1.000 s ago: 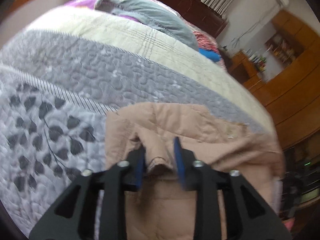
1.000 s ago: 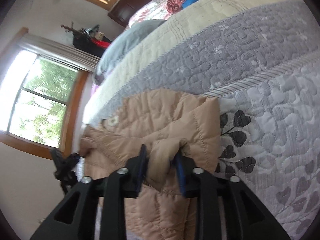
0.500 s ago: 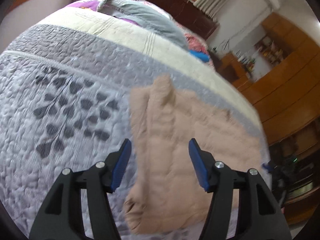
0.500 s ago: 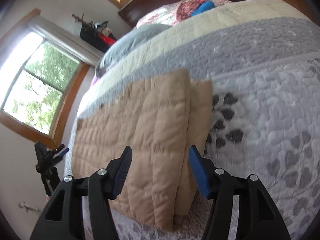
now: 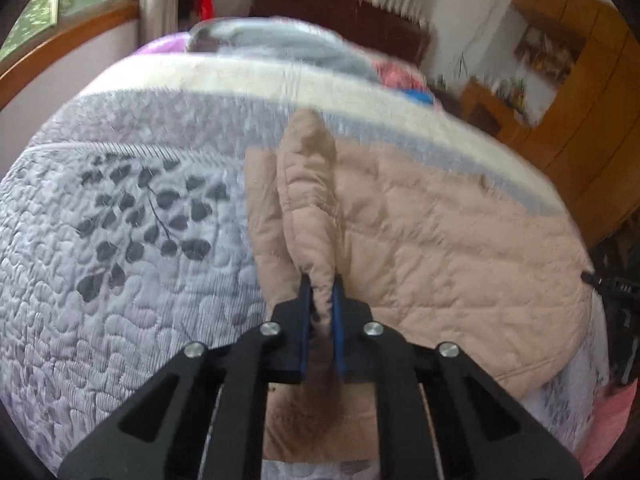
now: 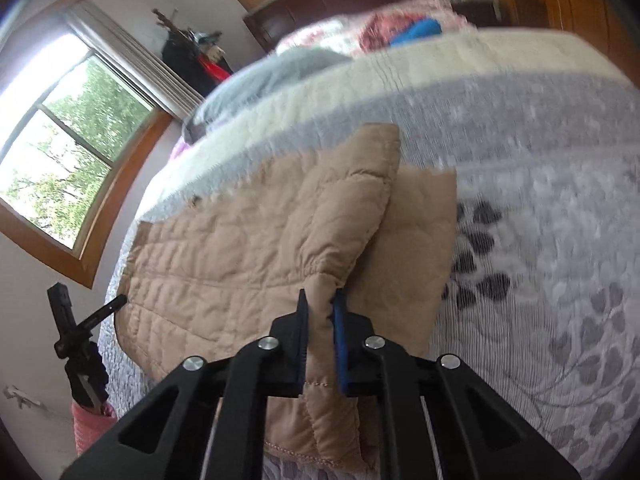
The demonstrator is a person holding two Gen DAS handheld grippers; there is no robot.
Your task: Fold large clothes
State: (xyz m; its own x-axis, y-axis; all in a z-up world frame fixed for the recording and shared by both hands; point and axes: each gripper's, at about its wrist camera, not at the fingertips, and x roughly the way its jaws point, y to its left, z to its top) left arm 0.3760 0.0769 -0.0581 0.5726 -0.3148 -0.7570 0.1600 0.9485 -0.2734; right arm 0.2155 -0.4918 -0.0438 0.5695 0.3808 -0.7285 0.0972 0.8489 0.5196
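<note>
A tan quilted jacket (image 5: 432, 240) lies partly folded on the bed's grey patterned quilt (image 5: 120, 248). In the left wrist view my left gripper (image 5: 320, 284) is shut on a raised fold of the jacket near its left edge. In the right wrist view the jacket (image 6: 240, 256) spreads to the left, and my right gripper (image 6: 320, 300) is shut on a gathered cuff-like edge of it. A folded flap (image 6: 416, 240) lies beside that gripper on the right.
The quilt (image 6: 552, 208) covers the bed, with grey and pink pillows (image 5: 280, 44) at the head. A window (image 6: 60, 136) is on the left wall. Wooden cabinets (image 5: 580, 92) stand at the right. A black tripod-like stand (image 6: 76, 348) is beside the bed.
A second ago both grippers held the jacket. Half a second ago both were open and pulled back from it. Now both have moved in and shut on its near edge.
</note>
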